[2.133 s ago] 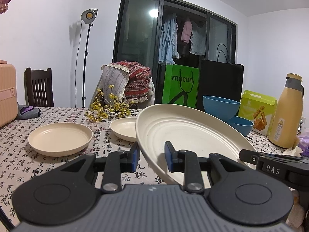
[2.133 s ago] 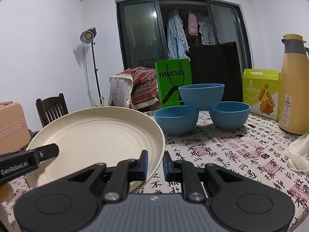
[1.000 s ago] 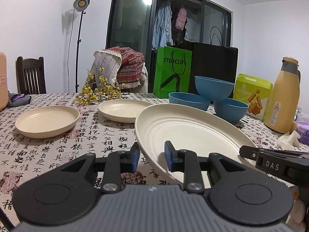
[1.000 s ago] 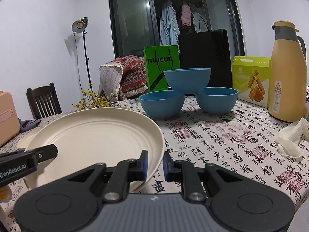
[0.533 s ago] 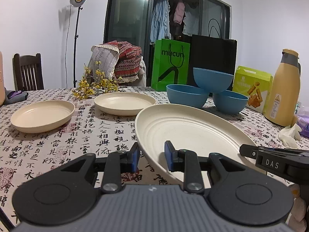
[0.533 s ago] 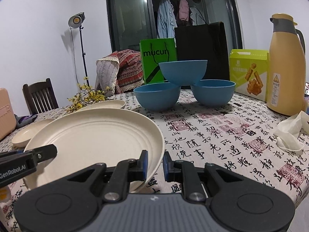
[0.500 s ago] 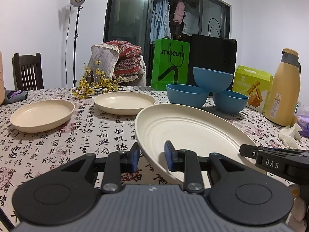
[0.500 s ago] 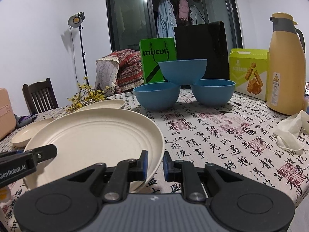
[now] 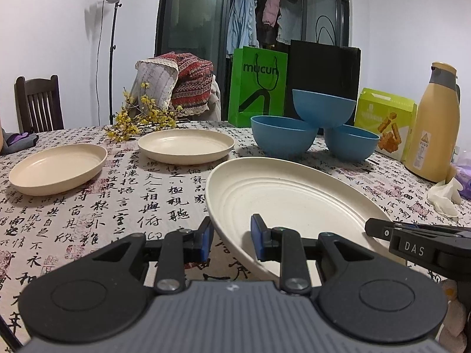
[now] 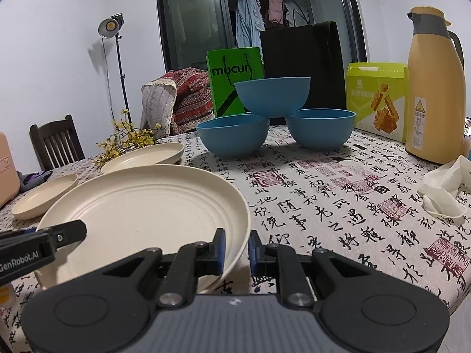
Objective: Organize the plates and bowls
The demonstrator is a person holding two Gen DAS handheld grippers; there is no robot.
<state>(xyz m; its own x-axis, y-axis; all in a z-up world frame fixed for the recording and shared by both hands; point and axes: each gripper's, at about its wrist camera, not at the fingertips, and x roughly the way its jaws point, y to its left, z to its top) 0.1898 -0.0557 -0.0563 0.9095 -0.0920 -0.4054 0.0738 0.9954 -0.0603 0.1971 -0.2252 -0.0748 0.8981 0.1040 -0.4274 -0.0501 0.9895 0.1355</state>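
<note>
hidden: large plate near rim behind left claw | cut off: pink case

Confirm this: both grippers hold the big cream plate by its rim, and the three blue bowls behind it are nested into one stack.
Not nested. In the right wrist view two blue bowls sit side by side and the third rests across their rims. Both the left gripper and right gripper do hold the plate.

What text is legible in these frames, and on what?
"mucun": green paper bag behind the bowls.
"DAS": right gripper's finger, seen from the left wrist view.
"GenRobot.AI": left gripper's finger, seen from the right wrist view.
Tablecloth: printed Chinese calligraphy and red seal marks, not reliably readable.
Yellow thermos label: too small.
Lime snack box print: too small.
</note>
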